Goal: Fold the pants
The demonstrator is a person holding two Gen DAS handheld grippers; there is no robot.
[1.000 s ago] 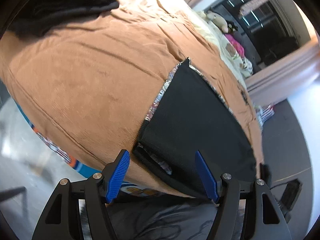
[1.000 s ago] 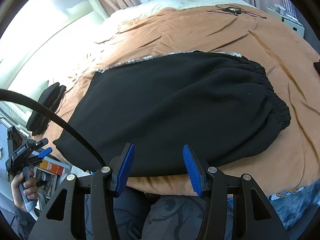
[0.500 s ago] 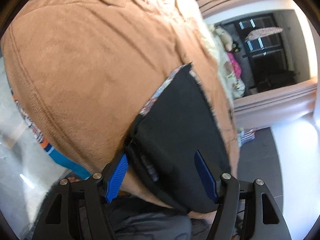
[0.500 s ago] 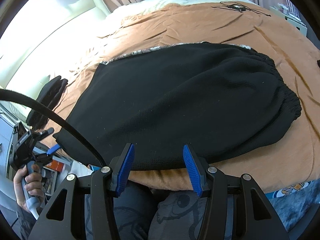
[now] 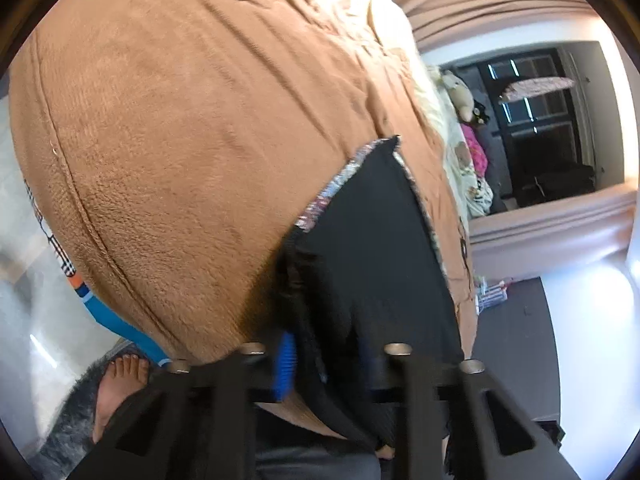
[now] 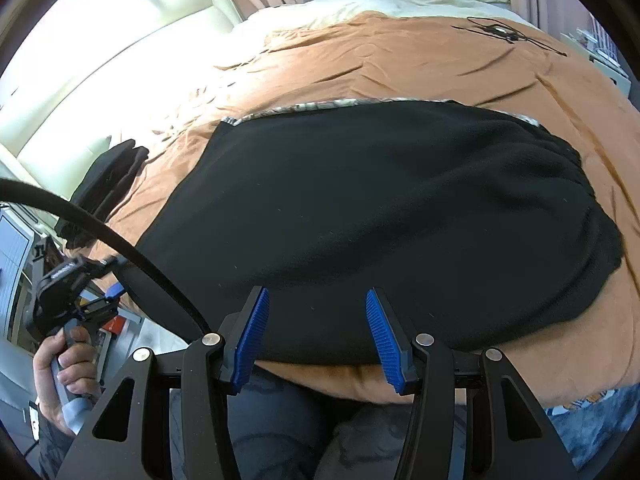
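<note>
Now: black pants (image 6: 380,216) spread flat on the brown blanket (image 6: 400,64) of a bed, filling the middle of the right wrist frame.

Left gripper (image 5: 320,364) is seen low centre in its own blurred frame, its jaws closing on the hem edge of the pants at the bed's near side, cloth caught between the blue pads (image 5: 285,364). Right gripper (image 6: 316,340) is held at lower centre, jaws parted with nothing between them, just over the near edge of the pants. A folded dark garment (image 6: 106,176) is noted at left.
</note>
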